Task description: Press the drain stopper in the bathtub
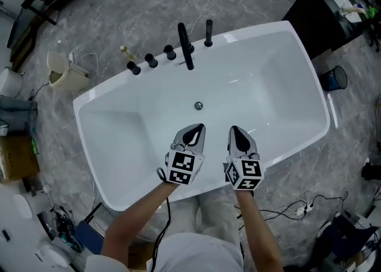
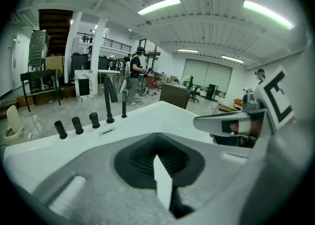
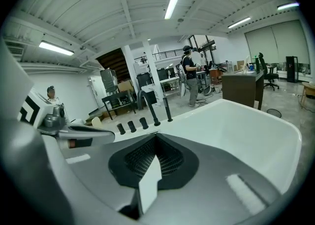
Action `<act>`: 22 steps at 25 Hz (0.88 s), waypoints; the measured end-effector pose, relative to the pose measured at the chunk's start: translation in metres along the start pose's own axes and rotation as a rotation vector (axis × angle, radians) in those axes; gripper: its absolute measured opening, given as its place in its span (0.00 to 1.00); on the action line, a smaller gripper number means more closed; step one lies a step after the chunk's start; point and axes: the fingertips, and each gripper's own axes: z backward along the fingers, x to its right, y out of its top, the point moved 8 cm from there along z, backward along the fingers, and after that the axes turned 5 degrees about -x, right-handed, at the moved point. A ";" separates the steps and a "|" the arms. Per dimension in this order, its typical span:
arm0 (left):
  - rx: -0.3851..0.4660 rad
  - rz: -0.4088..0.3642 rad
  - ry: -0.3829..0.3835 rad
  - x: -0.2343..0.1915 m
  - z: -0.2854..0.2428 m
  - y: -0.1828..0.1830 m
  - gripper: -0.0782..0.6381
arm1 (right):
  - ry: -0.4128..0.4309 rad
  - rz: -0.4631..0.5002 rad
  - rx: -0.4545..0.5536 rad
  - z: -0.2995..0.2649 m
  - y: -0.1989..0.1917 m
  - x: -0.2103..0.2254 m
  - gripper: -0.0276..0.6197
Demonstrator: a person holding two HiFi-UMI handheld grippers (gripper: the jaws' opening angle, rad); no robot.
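Stopper (image 1: 198,105) hidden in both gripper views; left claw (image 1: 199,128), right claw (image 1: 234,129) closed, empty.

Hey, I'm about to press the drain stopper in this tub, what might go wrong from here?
1. The drain stopper is small, and the left gripper and right gripper both hover short of it. An off-centre press may skid across the glossy bathtub floor.
2. The black spout hangs over the tub just beyond the drain, so overshooting could knock it.
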 end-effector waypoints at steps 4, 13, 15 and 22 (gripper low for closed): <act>0.039 0.062 0.016 0.006 0.060 0.010 0.10 | 0.064 0.016 -0.010 0.028 0.009 -0.033 0.05; 0.148 0.185 0.050 0.026 0.184 0.023 0.10 | 0.197 0.049 0.007 0.095 0.034 -0.095 0.05; 0.164 0.208 0.048 0.031 0.206 0.022 0.10 | 0.219 0.056 0.034 0.109 0.044 -0.111 0.05; 0.270 0.192 0.066 0.057 0.273 0.032 0.10 | 0.279 0.057 0.123 0.162 0.067 -0.144 0.05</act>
